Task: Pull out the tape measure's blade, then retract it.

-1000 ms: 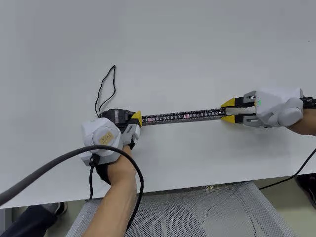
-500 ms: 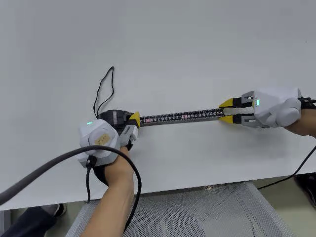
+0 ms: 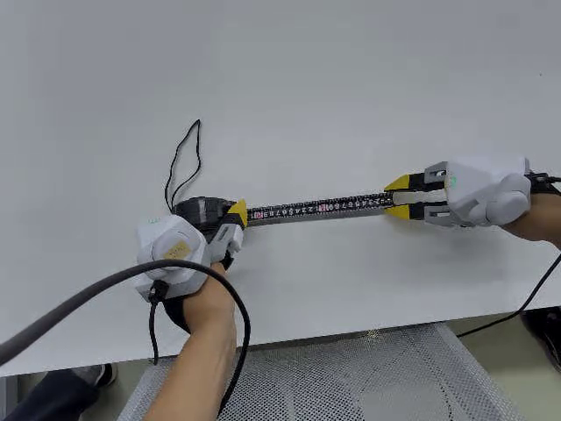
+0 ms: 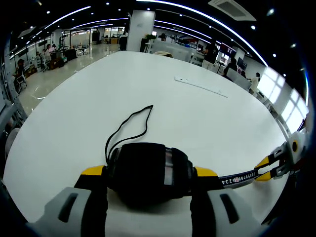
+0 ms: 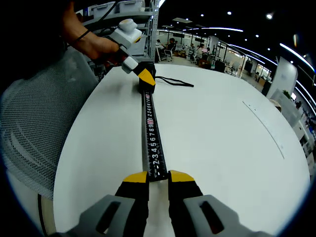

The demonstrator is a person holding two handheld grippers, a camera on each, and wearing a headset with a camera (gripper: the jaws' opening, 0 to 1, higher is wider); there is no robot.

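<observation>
- My left gripper (image 4: pixel 149 173) has its jaws clamped on either side of the tape measure (image 3: pixel 202 212), whose case sits on the white table (image 3: pixel 351 88) at 9 o'clock of the work
- My right gripper (image 3: pixel 396 198), out at 3 o'clock, has its jaws pinched on the free end of the blade (image 3: pixel 320 208)
- With the blade out, I judge the return is the step in hand: press the case flat, walk the right gripper straight back toward 9 o'clock along the blade's line, and let go only near the mouth (a loose blade would whip)
- Hold the blade level and untwisted so it feeds in cleanly
- The case is black and rounded, with a thin black lanyard (image 3: pixel 186 162) looping off toward 12 o'clock; the blade is dark, narrow and straight, printed with pale numerals and some red marks
</observation>
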